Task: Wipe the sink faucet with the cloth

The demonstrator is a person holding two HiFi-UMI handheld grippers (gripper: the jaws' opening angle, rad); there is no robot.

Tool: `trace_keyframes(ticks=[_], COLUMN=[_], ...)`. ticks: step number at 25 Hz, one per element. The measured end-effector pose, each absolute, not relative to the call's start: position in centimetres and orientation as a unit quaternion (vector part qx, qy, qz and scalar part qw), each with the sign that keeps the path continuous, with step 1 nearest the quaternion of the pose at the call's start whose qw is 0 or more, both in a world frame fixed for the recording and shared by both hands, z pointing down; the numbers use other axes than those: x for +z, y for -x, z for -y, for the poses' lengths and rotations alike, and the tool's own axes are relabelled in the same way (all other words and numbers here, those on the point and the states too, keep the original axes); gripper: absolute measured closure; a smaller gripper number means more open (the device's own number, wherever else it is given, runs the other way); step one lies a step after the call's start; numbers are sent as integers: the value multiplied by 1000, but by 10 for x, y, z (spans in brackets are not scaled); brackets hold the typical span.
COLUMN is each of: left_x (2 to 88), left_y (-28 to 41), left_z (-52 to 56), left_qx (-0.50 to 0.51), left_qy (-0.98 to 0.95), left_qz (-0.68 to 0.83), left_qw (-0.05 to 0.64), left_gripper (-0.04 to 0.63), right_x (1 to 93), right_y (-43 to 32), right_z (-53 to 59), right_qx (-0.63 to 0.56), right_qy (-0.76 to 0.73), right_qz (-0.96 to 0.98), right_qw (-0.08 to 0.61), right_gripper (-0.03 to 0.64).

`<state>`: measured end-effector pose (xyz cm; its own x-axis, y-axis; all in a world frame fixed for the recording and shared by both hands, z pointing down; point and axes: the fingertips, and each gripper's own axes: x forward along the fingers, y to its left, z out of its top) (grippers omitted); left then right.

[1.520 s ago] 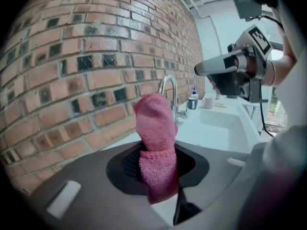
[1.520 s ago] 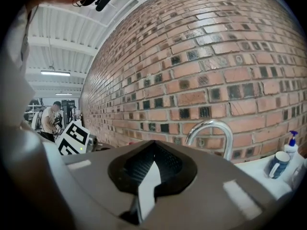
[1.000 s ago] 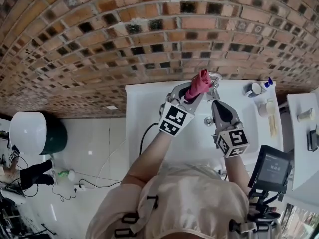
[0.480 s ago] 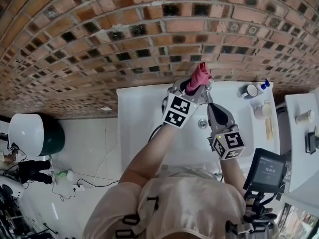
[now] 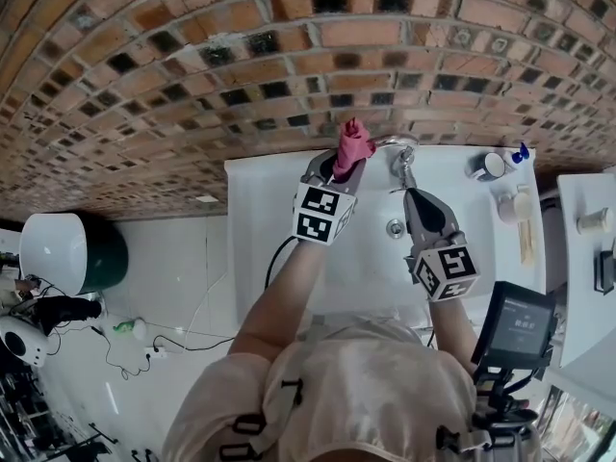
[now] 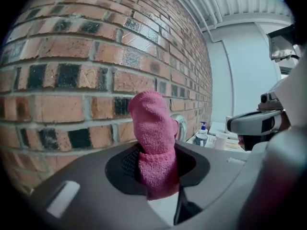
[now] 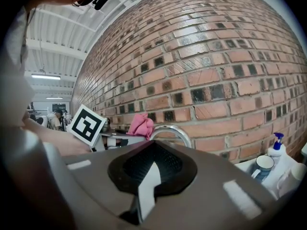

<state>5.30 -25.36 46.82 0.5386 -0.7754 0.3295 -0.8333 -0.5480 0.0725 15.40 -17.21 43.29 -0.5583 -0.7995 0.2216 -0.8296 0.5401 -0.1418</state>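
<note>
Head view: L claw point(image 5: 341, 168) pinches pink cloth point(image 5: 352, 144), whose free end sticks up past the tips. The cloth sits just left of chrome faucet point(image 5: 397, 146), at the back rim of white sink point(image 5: 279, 229), close under brick wall point(image 5: 289, 56). Contact betw. cloth & spout can't be told from above. R claw point(image 5: 411, 192) hangs over the basin in front of the faucet, tips pressed together, nothing in them. Mug point(image 5: 488, 168) & soap bottle point(image 5: 520, 156) stand at the sink's right corner, well apart from the work.

Left gripper view: cloth stands upright betw. the jaws, clamped at its lower part, its top a rounded wad. The faucet's arch peeks out just behind the wad's right edge.

Right gripper view: jaws together, empty. The faucet's arch lies straight ahead, w/ the cloth wad at its left end.

Step in hand, prob.: the wipe itself, cloth set at one end of the spout. Next move calls for pressing the wad onto the chrome & drawing it along the arch, grip kept firm, R claw kept clear.
</note>
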Motion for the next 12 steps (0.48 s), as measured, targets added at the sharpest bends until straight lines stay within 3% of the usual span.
trace_keyframes(ticks=[6, 12], left_x=[488, 404], left_y=[-43, -75], left_z=[245, 256], left_qx=[123, 82], left_qy=[-858, -887], left_qz=[476, 450], left_qw=[149, 63], left_gripper=[477, 477], right_x=[437, 433], right_y=[-155, -154], right_z=[170, 168], right_qx=[118, 115], right_qy=[-468, -472], right_qz=[873, 872], right_qw=[69, 63], right_gripper=[627, 626])
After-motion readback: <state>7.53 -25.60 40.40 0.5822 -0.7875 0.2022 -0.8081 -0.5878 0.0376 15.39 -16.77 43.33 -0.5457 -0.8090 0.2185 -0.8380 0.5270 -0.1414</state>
